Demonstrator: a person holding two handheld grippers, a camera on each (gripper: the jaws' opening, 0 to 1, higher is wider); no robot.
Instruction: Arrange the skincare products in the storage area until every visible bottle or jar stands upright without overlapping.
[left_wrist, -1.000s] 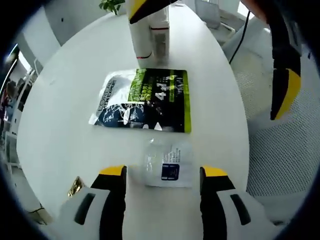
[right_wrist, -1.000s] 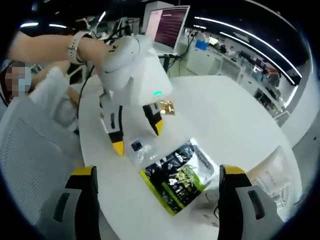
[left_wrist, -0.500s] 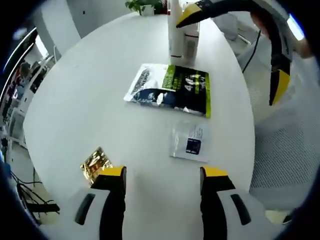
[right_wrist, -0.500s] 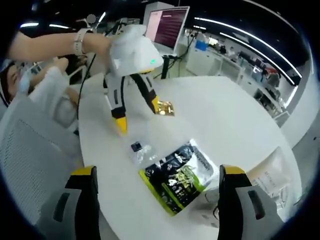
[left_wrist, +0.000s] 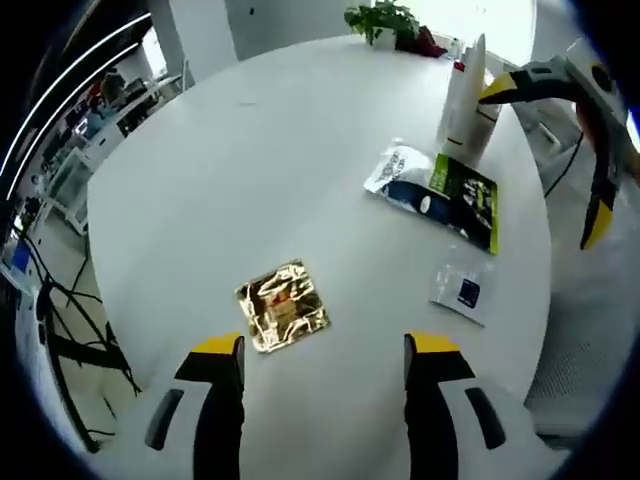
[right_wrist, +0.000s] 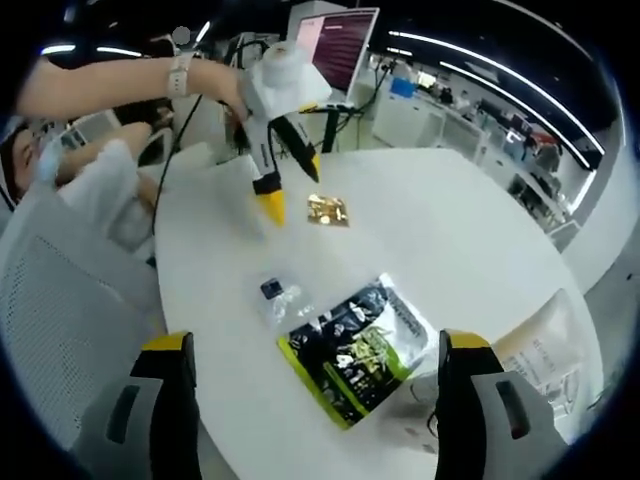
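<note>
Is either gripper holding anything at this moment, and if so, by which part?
Nothing is held. The left gripper hangs open above the table near the gold foil sachet; the right gripper is open too, empty over the green-and-black sachet.

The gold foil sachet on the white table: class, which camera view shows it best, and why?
The left gripper view: the gold foil sachet lies large and unobstructed just ahead of the jaws, its crinkled foil clear. In the right gripper view it is small and distant, beside the left hand-held gripper.
</note>
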